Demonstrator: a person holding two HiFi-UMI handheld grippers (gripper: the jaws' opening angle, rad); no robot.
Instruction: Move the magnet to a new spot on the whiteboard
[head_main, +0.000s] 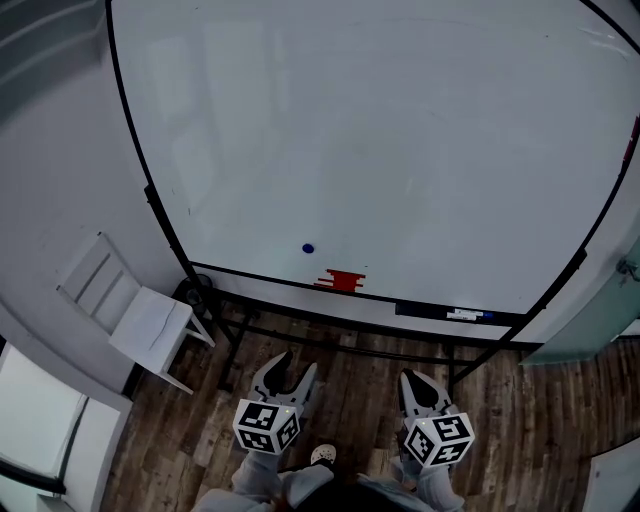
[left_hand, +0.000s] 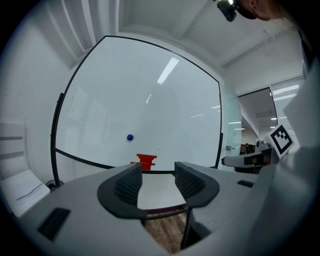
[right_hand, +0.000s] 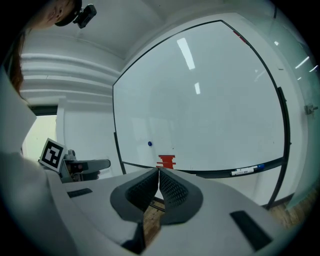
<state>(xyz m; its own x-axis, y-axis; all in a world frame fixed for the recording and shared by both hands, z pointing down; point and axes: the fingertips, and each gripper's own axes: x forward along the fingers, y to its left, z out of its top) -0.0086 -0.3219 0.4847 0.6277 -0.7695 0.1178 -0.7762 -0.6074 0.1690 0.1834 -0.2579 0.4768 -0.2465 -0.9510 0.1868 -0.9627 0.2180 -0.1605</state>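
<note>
Closest to the lens, at the bottom middle of the head view, my two tools sit side by side over the wooden floor (head_main: 345, 405), each with its marker cube (head_main: 267, 425) facing up at me. On the left gripper (head_main: 296, 363) I see the jaws standing moderately apart with nothing between them; in its own view only the lower edge of the board and a strip of floor show through the gap. On the right gripper (head_main: 417, 380) the jaws are pressed together at their tips and hold nothing (its own view shows just a hairline seam between the ribbed pads). Both tools point toward the whiteboard (head_main: 380, 130), which fills the upper part of the frame, and both are well apart from it. I find the magnet (head_main: 307, 248), a small blue dot, stuck on the lower part of the board, left of centre, with bare white surface all round it. Just below and to the right of it, a red object (head_main: 343, 280) sits on the board's bottom ledge (head_main: 260, 276), and further right along that ledge lies a marker (head_main: 466, 314) with a blue end. At the left of the frame a white folding chair (head_main: 135, 315) stands near the wall, beside the board's left edge.
</note>
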